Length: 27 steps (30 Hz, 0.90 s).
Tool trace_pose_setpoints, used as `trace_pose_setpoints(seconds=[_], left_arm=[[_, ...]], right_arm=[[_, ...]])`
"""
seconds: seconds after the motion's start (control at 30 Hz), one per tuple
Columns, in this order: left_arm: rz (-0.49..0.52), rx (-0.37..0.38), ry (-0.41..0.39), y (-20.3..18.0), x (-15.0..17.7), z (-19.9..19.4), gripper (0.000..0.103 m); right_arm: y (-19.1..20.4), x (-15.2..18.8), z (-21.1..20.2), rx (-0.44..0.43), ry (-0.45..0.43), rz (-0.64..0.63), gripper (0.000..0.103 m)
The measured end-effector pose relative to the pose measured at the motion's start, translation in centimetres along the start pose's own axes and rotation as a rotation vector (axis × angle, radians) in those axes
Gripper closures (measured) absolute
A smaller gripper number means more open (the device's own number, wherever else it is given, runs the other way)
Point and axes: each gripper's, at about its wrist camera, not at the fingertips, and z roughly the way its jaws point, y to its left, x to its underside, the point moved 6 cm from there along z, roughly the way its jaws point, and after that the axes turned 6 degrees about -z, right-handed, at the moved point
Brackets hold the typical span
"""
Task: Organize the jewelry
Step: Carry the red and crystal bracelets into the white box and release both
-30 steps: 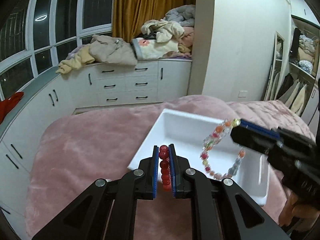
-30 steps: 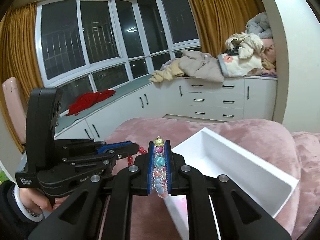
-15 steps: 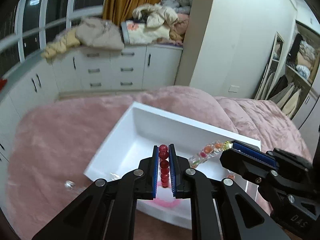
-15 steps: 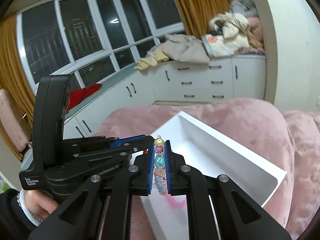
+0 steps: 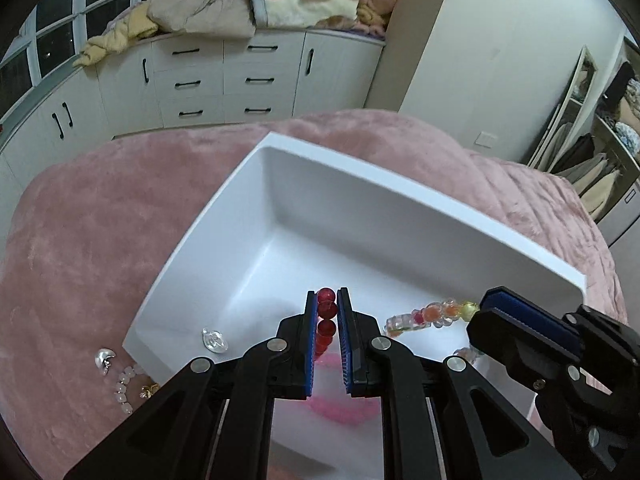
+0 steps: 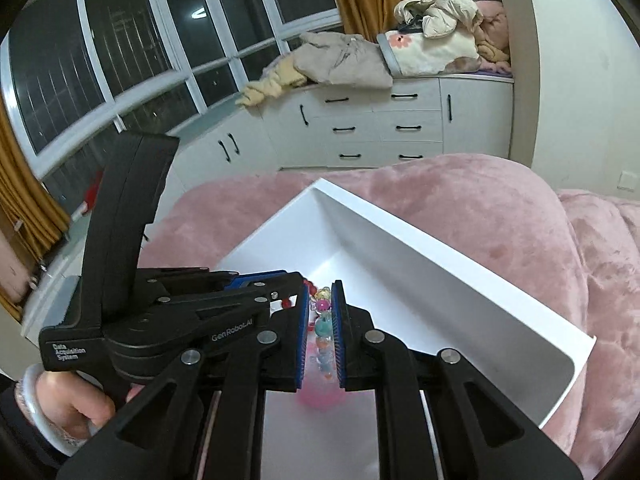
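A white tray (image 5: pixel 420 196) lies on the pink bedspread. My left gripper (image 5: pixel 327 297) is shut on a red bead bracelet (image 5: pixel 326 322) and holds it inside the tray, low over its floor. My right gripper (image 6: pixel 321 289) is shut on a multicoloured bead bracelet (image 6: pixel 322 326), also over the tray; that bracelet also shows in the left wrist view (image 5: pixel 434 315), hanging from the right gripper's blue pads (image 5: pixel 520 314). The left gripper's body (image 6: pixel 168 312) fills the left of the right wrist view.
A small silver charm (image 5: pixel 215 340) lies in the tray's near left corner. On the bedspread left of the tray lie a silver charm (image 5: pixel 105 360), a pale pink bead bracelet (image 5: pixel 124 386) and a small gold piece (image 5: pixel 148 390). White drawers (image 5: pixel 208 80) with piled clothes stand beyond the bed.
Both grippers have moved forward and down over the tray, each still holding its bracelet. The tray now looks larger and closer, and the loose jewelry to its left has come into view.
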Motion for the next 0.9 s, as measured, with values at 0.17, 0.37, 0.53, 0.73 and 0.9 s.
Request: trace_pose_setpoints(seconds=[0.17,0.37,0.53,0.73,0.9], left_arm=[[-0.010,0.001,0.034,0.2,0.4,1.6,0.088],[-0.005,-0.002,0.064,0.0,0.9,3.3,0.083],[0.013,-0.016,0.048,-0.1,1.0,3.2,0.070],[-0.036,0.001,-0.020,0.9,-0.1,0.8,0.061],[-0.052,0.006,-0.106,1.6,-1.1,-2.3,0.050]], right_arm=[[-0.5,0.4,1.3,0.062,0.041,-0.029,0.090],[-1.2,1.0,2.0,0.104,0.078,-0.040,0.090],[-1.1,0.6,1.2,0.116,0.048,-0.058,0.068],[-1.1,-0.1,0.0,0.140,0.006,-0.069,0.064],[-0.5,-0.9,-1.2,0.147,-0.041,-0.087,0.047]])
